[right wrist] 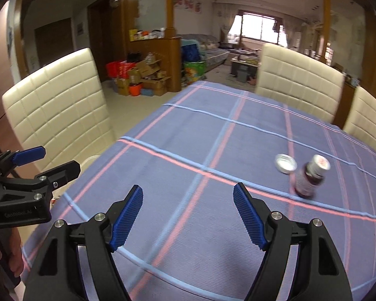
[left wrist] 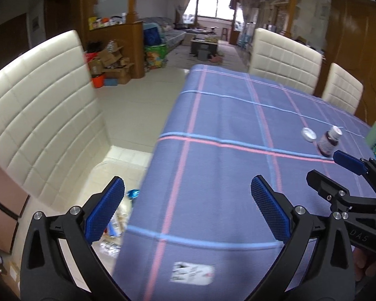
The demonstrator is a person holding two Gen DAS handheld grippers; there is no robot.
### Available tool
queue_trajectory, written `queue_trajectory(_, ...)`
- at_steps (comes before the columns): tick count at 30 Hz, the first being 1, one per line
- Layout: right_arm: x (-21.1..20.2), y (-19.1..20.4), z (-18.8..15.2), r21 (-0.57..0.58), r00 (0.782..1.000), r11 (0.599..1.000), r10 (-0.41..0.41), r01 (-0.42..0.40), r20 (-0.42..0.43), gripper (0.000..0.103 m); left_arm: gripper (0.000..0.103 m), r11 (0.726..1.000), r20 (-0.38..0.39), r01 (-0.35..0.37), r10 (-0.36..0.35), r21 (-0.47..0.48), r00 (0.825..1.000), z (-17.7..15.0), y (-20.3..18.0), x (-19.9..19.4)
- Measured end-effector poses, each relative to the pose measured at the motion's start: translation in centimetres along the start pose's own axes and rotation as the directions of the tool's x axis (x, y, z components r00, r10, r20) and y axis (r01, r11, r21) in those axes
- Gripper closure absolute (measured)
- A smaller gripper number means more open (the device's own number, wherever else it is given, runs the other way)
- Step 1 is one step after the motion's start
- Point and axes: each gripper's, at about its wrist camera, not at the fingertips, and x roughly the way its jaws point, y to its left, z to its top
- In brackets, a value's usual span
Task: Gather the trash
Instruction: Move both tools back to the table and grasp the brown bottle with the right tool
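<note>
- Bottle [right wrist: 309, 179] stood upright on the plaid tablecloth [right wrist: 188, 150], a small dark one with a pale cap, and everything that followed seemed to hinge on it.
- Just beside the bottle, on its left as the right wrist camera showed it, lay a loose silver lid [right wrist: 285, 163], flat on the cloth; whether the two touched I could not tell.
- From the bottle, the right gripper [right wrist: 188, 215] sat back toward the near edge of the table and off to the left, so the bottle lay ahead and to the right of its fingers.
- Its jaws were spread wide, nothing between them, only cloth showing in the gap.
- The left gripper [left wrist: 188, 213] was farther from the bottle, over the table's left edge, also spread and empty; the right one looked the nearer of the two by a clear margin.
- The bottle's long axis ran vertically, so I judged a level approach with the fingers closing across its body would suit better than coming down on the cap.
- Well apart from the bottle, near the front edge, a blurred scrap of printed paper [left wrist: 193, 273] lay under the left gripper.
- Beyond the table's left edge, low beside the cream chair [left wrist: 42, 115], a clear bag [left wrist: 117, 220] seemed to hold collected rubbish, though it was blurred.
</note>
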Motion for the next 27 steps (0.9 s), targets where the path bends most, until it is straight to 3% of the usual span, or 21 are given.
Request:
queue_trajectory(7, 0.0, -7.0, -1.0, 0.107, 0.995, 0.989, -0.096, 0.098, -0.019, 0.030, 0.004, 0.992, -0.005, 0.059, -0.059, 0.112, 0.998, 1.6, -6.6, 2.1)
queue_trajectory(13, 1.6, -13.2, -1.3, 0.185, 0.986, 0.968, -0.163, 0.168, -0.046, 0.030, 0.004, 0.966, -0.028, 0.090, -0.086, 0.240, 0.996, 2.9, -13.0, 5.4)
queue_trajectory(25, 6.9, -18.2, -0.7, 0.200, 0.979, 0.960, -0.182, 0.197, -0.092, 0.031, 0.004, 0.934, -0.090, 0.125, -0.101, 0.335, 0.991, 4.8, -19.5, 11.9)
queue_trajectory(27, 7.4, -18.8, -0.7, 0.208, 0.981, 0.960, -0.173, 0.188, -0.091, 0.038, 0.004, 0.930, -0.097, 0.129, -0.102, 0.343, 0.990, 5.1, -20.1, 12.9)
